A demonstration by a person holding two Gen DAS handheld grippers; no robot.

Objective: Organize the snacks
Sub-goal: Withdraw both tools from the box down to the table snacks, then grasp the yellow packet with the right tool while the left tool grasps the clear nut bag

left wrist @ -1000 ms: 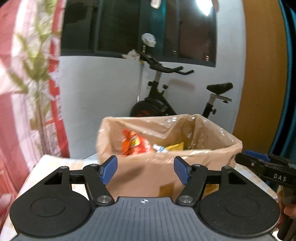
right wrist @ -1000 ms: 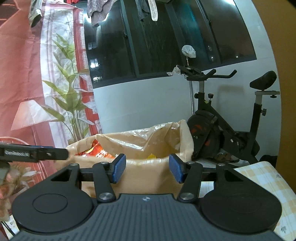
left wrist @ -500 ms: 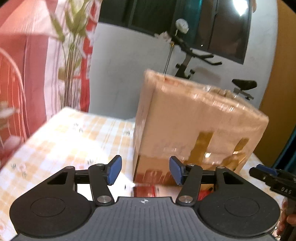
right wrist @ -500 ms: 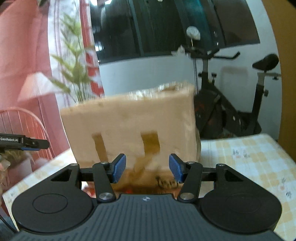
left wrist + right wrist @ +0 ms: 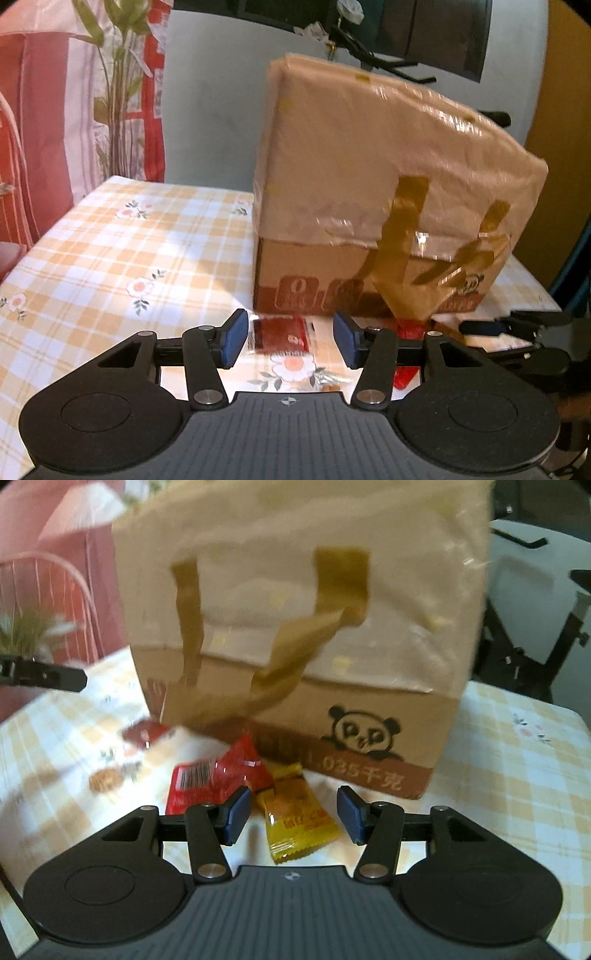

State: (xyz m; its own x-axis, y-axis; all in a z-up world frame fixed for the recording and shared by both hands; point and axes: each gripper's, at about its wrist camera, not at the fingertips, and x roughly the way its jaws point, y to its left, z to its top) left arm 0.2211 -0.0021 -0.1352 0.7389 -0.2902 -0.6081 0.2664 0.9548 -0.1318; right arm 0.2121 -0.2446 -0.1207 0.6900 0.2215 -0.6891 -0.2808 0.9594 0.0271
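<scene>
- The tall brown cardboard box lined with a tan plastic bag (image 5: 388,192) stands on the orange-and-white checked tablecloth with flower prints (image 5: 110,251). It sits at the far side of the loose snacks.
- The right gripper (image 5: 293,818) hovers low with its blue-padded fingers (image 5: 236,814) spread wide and nothing between them.
- The yellow crinkle-edged snack packet (image 5: 299,819) lies flat on the cloth, directly ahead of that gap and slightly below it. Its long axis runs roughly near to far, tilted a little left at the far end, so the fingers already straddle its short width.
- The glossy red snack packet with a barcode panel (image 5: 210,779) lies just left of the yellow one, touching or overlapping it, partly behind the right gripper's left finger.
- The left gripper (image 5: 290,339) is likewise wide open and empty. The dark red flat sachet (image 5: 280,334) lies on the cloth just beyond its fingertips, close to the box's near face.
- Further left in the right view is a small round brown snack (image 5: 105,779), too blurred to identify.
- My judgement: the right gripper is nearer a grasp and needs only to drop and close across the yellow packet. The risk is pinching the red packet's edge too.
</scene>
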